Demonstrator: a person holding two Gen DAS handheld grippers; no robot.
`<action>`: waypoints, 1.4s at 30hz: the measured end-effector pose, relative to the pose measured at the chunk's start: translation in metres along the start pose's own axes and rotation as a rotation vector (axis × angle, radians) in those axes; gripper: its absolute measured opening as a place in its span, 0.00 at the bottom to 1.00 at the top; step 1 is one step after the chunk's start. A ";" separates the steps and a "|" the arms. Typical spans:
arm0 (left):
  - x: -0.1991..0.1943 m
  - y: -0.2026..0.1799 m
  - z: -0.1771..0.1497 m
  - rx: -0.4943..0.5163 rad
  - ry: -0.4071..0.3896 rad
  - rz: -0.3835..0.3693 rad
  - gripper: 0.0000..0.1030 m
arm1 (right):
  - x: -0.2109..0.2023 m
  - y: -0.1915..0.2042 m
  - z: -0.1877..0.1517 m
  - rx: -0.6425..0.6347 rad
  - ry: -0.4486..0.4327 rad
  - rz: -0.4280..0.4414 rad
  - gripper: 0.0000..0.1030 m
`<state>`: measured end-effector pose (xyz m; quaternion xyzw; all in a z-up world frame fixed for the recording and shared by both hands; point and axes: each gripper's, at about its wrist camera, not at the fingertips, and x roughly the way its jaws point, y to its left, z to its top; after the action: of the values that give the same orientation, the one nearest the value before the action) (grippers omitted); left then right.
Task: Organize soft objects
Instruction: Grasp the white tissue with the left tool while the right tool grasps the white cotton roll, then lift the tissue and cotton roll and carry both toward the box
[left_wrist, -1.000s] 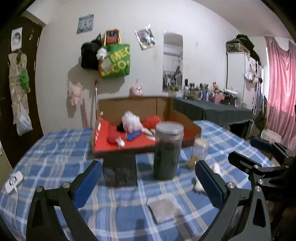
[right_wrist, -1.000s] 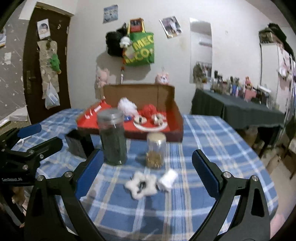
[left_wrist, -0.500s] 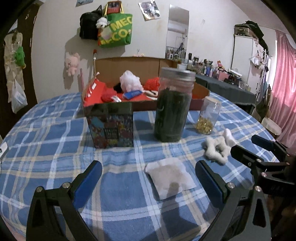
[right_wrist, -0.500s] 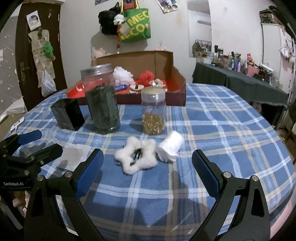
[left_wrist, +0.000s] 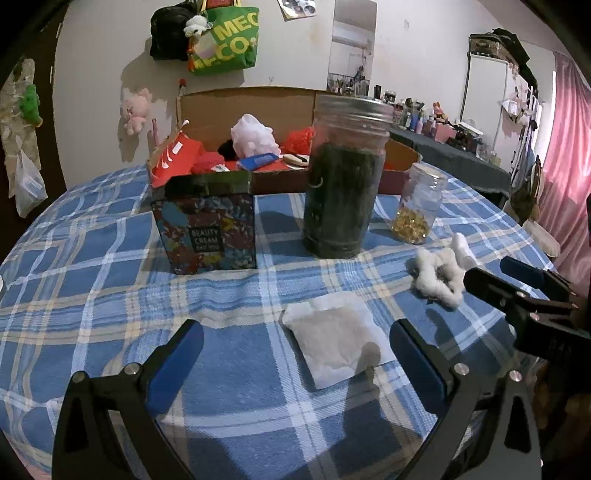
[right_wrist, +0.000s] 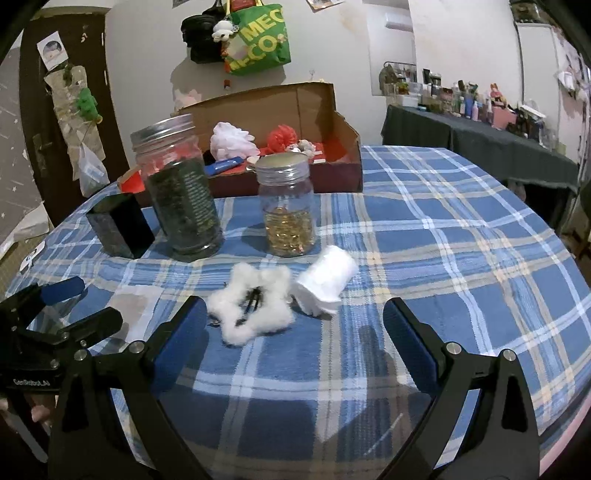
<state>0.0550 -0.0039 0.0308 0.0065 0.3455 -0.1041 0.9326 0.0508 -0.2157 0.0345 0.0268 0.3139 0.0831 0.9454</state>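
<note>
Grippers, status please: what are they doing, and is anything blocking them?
Left gripper open, over flat pad. Right gripper open, near fluffy star and white roll. Nothing held. Jars stand behind, not blocking.

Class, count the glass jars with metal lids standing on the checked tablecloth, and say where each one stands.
2. The tall jar of dark contents stands beside the black box; the smaller jar of golden bits stands right of it, behind the white roll.

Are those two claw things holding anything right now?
No. The left gripper is open above the white pad; the right gripper is open near the fluffy scrunchie.
</note>
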 end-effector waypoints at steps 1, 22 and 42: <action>0.000 0.000 0.000 0.001 0.000 -0.001 1.00 | 0.000 -0.001 0.000 0.001 0.001 -0.001 0.95; 0.022 -0.015 0.007 0.028 0.095 -0.038 0.69 | 0.033 -0.050 0.022 0.153 0.102 0.105 0.59; -0.010 0.022 0.029 0.009 0.061 -0.155 0.19 | 0.010 -0.024 0.033 0.091 0.085 0.285 0.21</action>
<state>0.0707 0.0173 0.0586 -0.0128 0.3726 -0.1775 0.9108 0.0816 -0.2372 0.0527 0.1104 0.3499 0.2034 0.9077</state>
